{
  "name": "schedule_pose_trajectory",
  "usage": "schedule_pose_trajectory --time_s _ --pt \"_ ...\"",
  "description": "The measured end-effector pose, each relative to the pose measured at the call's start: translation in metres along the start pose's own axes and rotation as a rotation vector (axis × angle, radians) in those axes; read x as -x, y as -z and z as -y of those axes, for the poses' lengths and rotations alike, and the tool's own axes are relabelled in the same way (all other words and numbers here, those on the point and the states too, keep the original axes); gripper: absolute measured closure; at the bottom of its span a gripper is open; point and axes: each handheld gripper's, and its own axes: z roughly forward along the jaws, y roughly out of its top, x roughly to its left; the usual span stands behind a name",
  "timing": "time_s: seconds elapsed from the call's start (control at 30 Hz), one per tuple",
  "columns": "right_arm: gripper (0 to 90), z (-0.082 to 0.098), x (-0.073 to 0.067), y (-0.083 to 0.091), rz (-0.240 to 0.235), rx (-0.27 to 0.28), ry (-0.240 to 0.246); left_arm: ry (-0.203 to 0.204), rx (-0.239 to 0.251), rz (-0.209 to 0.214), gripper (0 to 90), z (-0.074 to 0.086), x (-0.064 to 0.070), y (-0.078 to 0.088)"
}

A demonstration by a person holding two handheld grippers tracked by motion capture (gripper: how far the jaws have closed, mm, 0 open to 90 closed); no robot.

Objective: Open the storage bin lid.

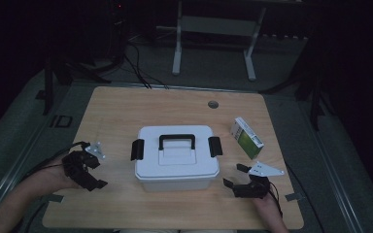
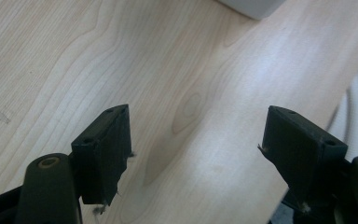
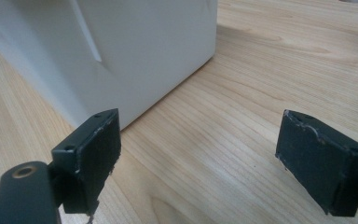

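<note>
We see the white storage box [image 1: 177, 158] (lid on, black latches at both ends) mid-table [image 1: 126, 107]. Our left gripper [image 1: 91, 170] and right gripper [image 1: 236, 177] flank it, jaws wide apart, holding nothing.

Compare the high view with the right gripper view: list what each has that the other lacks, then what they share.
High view alone: the white box's lid with its black handle and two black side latches, the left hand-held gripper with jaws apart, the table's far edge and the dim floor beyond.

Right gripper view alone: the inner pads of the right hand-held gripper, open over bare wood.

Both: the white box, the wooden table, and the green-and-white carton, just a corner of it in the right gripper view.
</note>
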Motion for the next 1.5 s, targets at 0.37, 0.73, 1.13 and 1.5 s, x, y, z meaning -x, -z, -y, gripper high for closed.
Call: schedule_pose_trajectory --time_s 0.37,0.73,1.13,1.5 --pt "13.7 0.0 0.0 0.0 -0.001 0.0 -0.003 -0.067 -0.003 0.001 23.9 -0.026 0.006 0.03" --pt "13.7 0.001 0.001 0.0 -0.003 -0.003 -0.006 -0.128 0.001 0.009 23.9 -0.058 0.011 0.04" --pt "13.6 0.002 0.002 0.001 0.0 0.0 -0.011 -0.192 -0.029 -0.023 23.9 -0.092 0.021 0.037" --pt "13.6 0.003 0.0 0.0 0.001 -0.006 0.0 -0.245 -0.039 -0.017 23.9 -0.124 0.023 0.035"
